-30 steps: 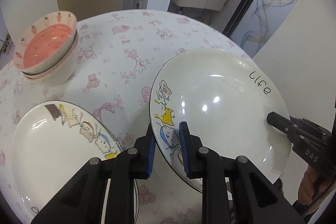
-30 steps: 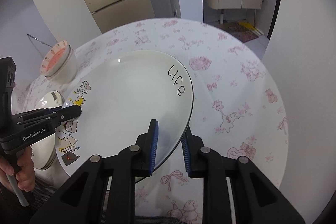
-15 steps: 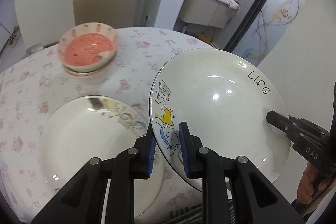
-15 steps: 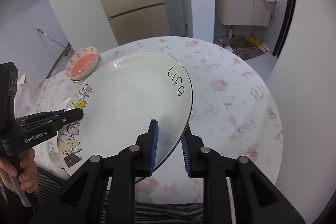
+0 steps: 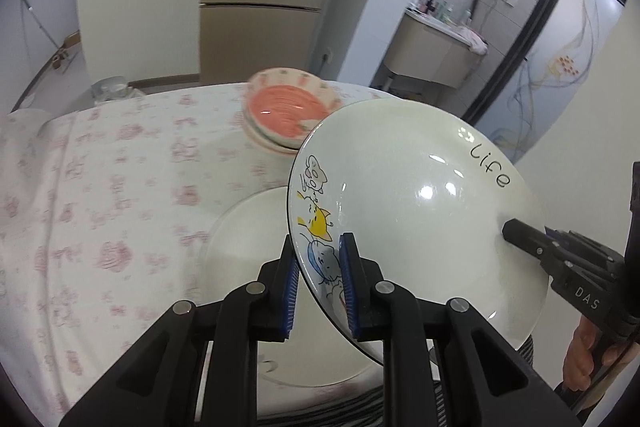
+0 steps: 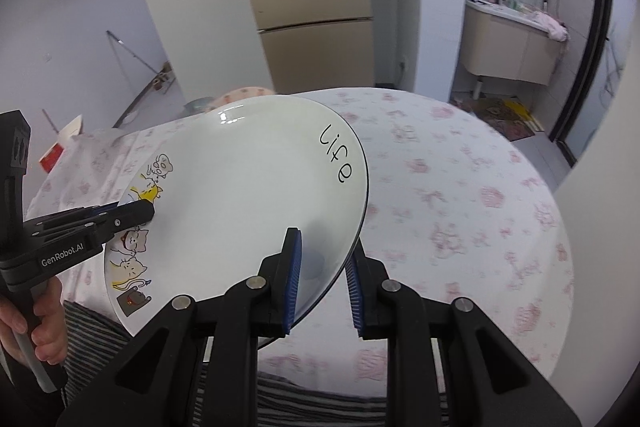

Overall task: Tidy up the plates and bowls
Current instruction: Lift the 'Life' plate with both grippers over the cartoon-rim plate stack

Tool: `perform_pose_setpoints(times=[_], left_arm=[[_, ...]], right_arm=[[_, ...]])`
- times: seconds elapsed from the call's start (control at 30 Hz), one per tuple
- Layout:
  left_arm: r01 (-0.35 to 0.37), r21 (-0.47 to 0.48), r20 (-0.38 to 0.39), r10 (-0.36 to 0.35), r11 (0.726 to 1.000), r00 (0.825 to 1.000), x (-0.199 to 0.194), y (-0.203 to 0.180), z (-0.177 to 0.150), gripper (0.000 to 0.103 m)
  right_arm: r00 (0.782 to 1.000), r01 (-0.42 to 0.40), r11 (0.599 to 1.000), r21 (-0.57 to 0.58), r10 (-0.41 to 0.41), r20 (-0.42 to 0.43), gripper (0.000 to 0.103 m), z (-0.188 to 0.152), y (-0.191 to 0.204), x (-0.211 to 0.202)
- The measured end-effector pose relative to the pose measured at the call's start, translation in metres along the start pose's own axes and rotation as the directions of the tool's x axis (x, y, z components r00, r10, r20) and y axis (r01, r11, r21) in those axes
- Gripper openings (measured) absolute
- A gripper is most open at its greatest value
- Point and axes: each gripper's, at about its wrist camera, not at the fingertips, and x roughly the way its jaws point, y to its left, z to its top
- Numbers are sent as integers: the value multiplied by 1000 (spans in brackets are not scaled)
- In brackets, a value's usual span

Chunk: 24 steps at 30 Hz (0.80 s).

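Observation:
A white plate with cartoon cats and the word "life" (image 5: 416,211) is held in the air by both grippers, tilted. My left gripper (image 5: 318,267) is shut on its cat-side rim. My right gripper (image 6: 324,267) is shut on the opposite rim of the same plate (image 6: 248,187). A second white plate (image 5: 248,267) lies on the table under the held one, partly hidden. Stacked pink bowls with a strawberry rim (image 5: 286,107) stand farther back on the table.
The round table (image 6: 460,207) wears a white cloth with pink prints. The right gripper shows at the plate's right edge in the left wrist view (image 5: 516,231). A beige cabinet and a washbasin unit stand behind. The person's striped clothing is near the table's front edge.
Both grippers carried the held plate left and up. It now hangs over the second plate, and the pink bowls have come toward the centre of the left wrist view.

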Motion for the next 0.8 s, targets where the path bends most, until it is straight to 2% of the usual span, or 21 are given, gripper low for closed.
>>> perform_pose_setpoints(times=[0.33, 0.5, 0.6, 0.8], left_arm=[[-38, -70, 3, 39, 997, 999, -14, 51, -12, 20], [-65, -63, 6, 65, 996, 998, -13, 59, -18, 20], [-37, -101, -15, 36, 994, 999, -9, 67, -21, 20], [-40, -98, -36, 36, 994, 999, 4, 67, -30, 20]], right_arm=[[998, -53, 998, -31, 52, -24, 21, 1, 43, 21], [995, -85, 996, -18, 84, -45, 21, -4, 50, 34], [993, -98, 995, -11, 97, -71, 21, -7, 50, 42], [994, -77, 997, -20, 76, -83, 21, -11, 52, 48]])
